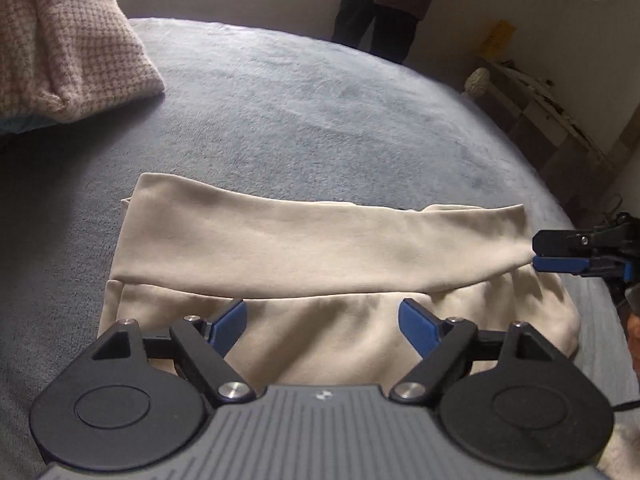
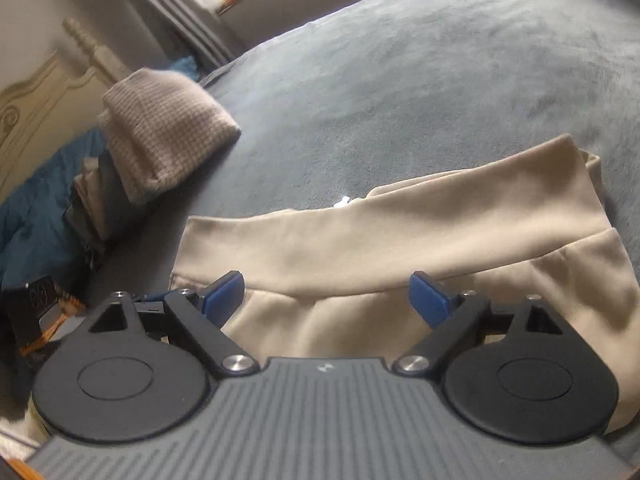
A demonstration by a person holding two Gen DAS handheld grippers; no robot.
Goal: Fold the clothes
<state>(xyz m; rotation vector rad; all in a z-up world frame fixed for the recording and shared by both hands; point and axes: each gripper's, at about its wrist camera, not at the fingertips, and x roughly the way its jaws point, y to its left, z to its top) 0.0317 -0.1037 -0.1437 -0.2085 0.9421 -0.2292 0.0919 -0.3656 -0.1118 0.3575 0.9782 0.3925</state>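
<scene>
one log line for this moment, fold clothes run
stage: fold laid | left gripper: open, empty, above beige garment | right gripper: open, empty | garment: folded on grey blanket | checked sweater: folded, apart

Right tongs (image 2: 323,298): I see my blue pads spread wide, nothing between them.
Beige garment (image 2: 400,240): lies folded on the bed just ahead, a long band laid across its top.
Bed (image 2: 400,80): grey-blue fleecy cover.
Checked knit (image 2: 160,132): folded, resting atop a pile at far left.

One beige garment (image 1: 320,240), one checked pillow (image 1: 80,48), two tongs (image 1: 322,320).
</scene>
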